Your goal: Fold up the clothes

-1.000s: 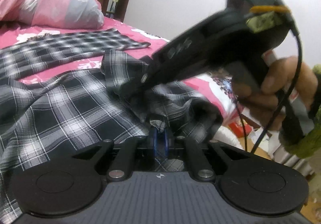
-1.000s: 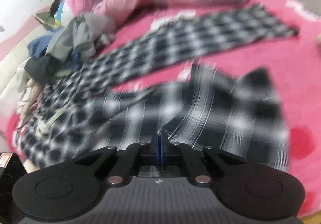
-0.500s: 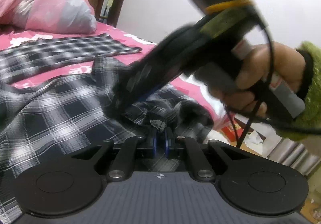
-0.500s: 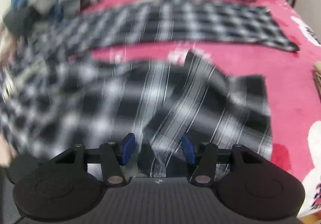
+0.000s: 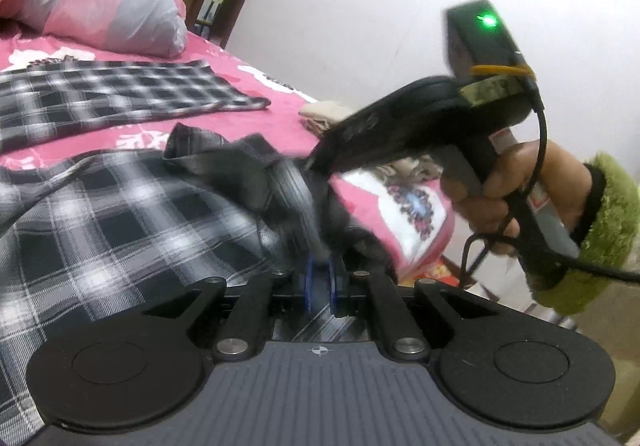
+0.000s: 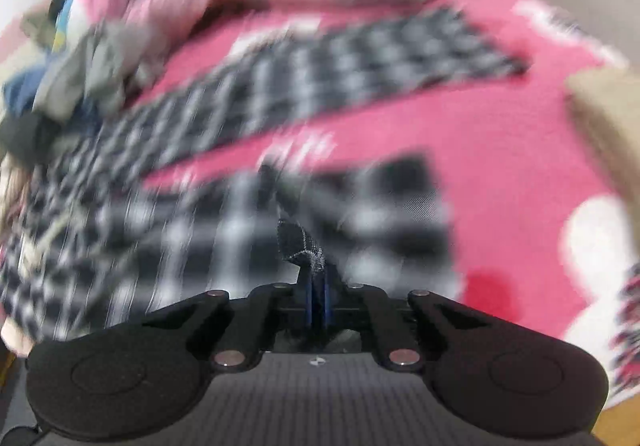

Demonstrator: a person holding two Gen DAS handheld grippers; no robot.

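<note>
Half a second ago the right tongs (image 6: 317, 302) stood wide over the shirt (image 5: 132, 222); now they are clenched on a dark hemmed corner of it, which sticks up just past their tips. Their view is smeared with motion, and the device has pulled away toward the bed's edge, so that in the left view it sits further right than before, gripped by a hand (image 5: 508, 198) in a fuzzy green cuff (image 5: 604, 230).

The left tongs (image 5: 320, 282) are clamped on a bunched fold of the same shirt, cloth showing between the blue pads (image 5: 308, 282) and behind them. From there the plaid spreads to the left across the pink bed (image 5: 280, 126), with a rumpled dark ridge running from the left tongs up toward the right device.

Beyond both tongs a second checked garment (image 5: 120, 94) lies flat and apart from the shirt. Past that sits a pink and grey pillow (image 5: 116, 6). In the right view a heap of clothes (image 6: 76, 74) lies far left of the tongs.
</note>
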